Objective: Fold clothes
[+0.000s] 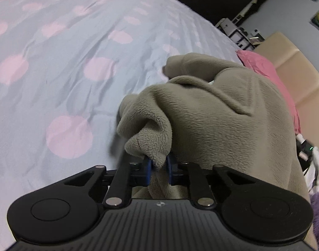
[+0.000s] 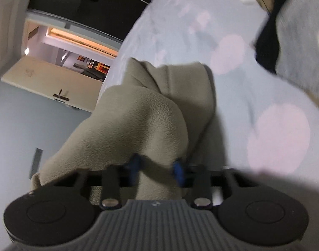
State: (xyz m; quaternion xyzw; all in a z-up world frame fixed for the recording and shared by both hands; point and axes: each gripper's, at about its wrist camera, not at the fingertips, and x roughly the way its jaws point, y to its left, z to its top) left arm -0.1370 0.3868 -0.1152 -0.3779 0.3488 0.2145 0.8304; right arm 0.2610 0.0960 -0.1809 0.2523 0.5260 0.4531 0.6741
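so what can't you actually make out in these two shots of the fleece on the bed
- Left wrist view: the grey-beige fleece garment is bunched and runs under the left gripper, so its type and full outline are hidden.
- Right wrist view: motion blur smears the right gripper, so its hold on the fleece is unclear.
- Right wrist view: the dark item at top right is blurred and unidentifiable.
- Left wrist view: the pink cloth is mostly behind the fleece.

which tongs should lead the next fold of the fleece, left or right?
Left, probably. The left tongs sit pinched on a sharp, clear fold of the olive fleece garment over open bedsheet. The right tongs straddle a thicker bunch, blurred, so that grip looks less settled.
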